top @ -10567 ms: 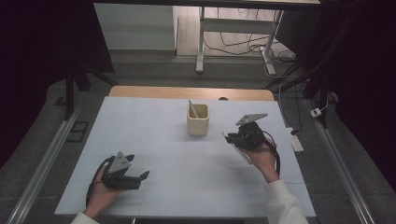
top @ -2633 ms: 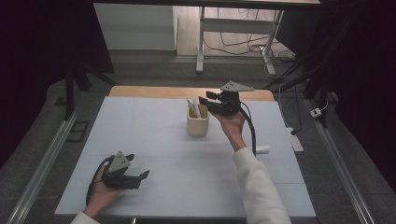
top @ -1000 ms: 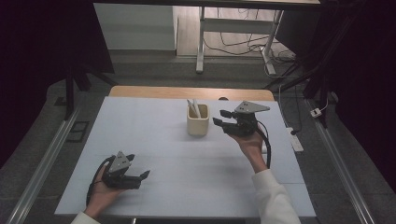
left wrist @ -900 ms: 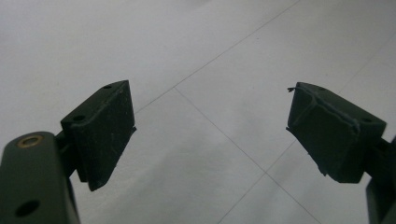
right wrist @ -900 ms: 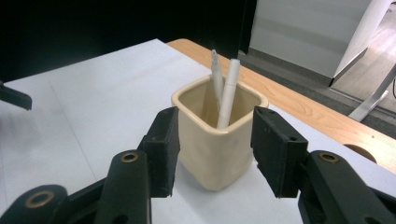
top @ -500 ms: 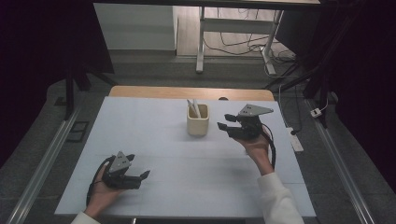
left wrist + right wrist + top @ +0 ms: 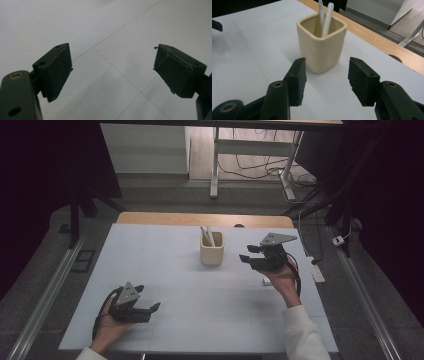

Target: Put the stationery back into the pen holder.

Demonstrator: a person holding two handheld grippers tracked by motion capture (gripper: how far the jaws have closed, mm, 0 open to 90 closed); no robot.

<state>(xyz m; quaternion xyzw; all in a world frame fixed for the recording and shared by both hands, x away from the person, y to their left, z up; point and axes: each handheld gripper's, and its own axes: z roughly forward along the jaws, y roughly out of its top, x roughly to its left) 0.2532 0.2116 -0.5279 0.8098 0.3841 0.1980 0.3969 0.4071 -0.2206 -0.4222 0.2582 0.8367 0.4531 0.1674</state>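
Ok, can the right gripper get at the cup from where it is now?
Probably yes. The right gripper is open, its jaws point straight at the cup, and bare table lies between them. The two pens stand inside the cup, out of the way.

The cup [image 7: 321, 42] in front of my right gripper [image 7: 325, 82] looks like glazed ceramic, cream and slightly glossy. The two pens [image 7: 325, 18] in it seem smooth white plastic. My jaws carry matt black pads [image 7: 53, 70], a little rough. The table cover [image 7: 165, 255] is matt white; its far edge [image 7: 372, 37] is wood.
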